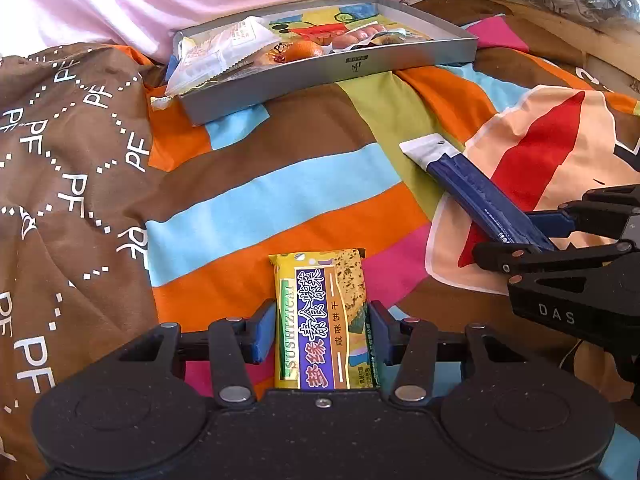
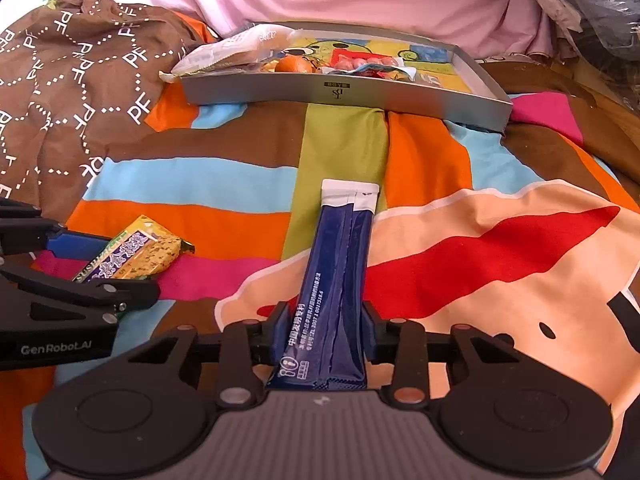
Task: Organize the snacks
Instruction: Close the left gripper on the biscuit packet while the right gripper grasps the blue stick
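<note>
Striped bedspread (image 1: 256,208) (open middle), grey tray (image 1: 328,76) beyond, grippers holding snacks

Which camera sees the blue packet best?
The right wrist view. There the blue packet runs straight up the middle, white top to printed bottom, between the right gripper's fingers. The left wrist view shows it only at the right edge, slanted, its lower end hidden behind that gripper.
</note>
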Demonstrator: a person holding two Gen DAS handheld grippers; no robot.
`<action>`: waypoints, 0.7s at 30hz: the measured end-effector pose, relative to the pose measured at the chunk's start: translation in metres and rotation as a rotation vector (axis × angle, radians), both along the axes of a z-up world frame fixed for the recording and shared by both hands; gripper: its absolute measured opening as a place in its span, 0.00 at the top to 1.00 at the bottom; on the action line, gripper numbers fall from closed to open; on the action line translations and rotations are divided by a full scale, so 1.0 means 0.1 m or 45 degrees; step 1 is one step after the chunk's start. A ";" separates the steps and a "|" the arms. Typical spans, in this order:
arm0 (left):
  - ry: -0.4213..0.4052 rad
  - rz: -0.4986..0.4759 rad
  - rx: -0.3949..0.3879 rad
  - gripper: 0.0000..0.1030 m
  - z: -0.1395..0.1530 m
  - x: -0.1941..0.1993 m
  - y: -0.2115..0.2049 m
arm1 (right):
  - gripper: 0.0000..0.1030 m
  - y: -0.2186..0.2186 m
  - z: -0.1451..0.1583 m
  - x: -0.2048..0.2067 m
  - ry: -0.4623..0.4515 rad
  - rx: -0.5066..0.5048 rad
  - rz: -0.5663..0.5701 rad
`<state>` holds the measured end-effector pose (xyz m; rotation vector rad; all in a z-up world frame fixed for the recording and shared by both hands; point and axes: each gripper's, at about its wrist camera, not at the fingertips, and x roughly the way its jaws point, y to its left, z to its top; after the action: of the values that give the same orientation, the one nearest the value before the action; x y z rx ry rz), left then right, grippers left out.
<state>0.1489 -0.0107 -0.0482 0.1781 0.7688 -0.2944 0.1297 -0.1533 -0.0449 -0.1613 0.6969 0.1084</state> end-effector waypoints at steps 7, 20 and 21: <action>-0.015 0.009 -0.030 0.51 0.02 -0.01 0.01 | 0.64 0.08 0.04 -0.10 -0.075 -0.026 0.073; -0.094 0.059 -0.091 0.51 0.10 -0.02 0.07 | 0.64 0.11 0.11 -0.22 -0.192 -0.033 0.109; -0.102 0.062 -0.096 0.51 0.11 -0.02 0.07 | 0.64 0.11 0.11 -0.22 -0.196 -0.029 0.115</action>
<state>0.1474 -0.0041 -0.0376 0.0992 0.6803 -0.2678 0.1075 -0.1419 -0.0336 -0.2207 0.5373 0.1725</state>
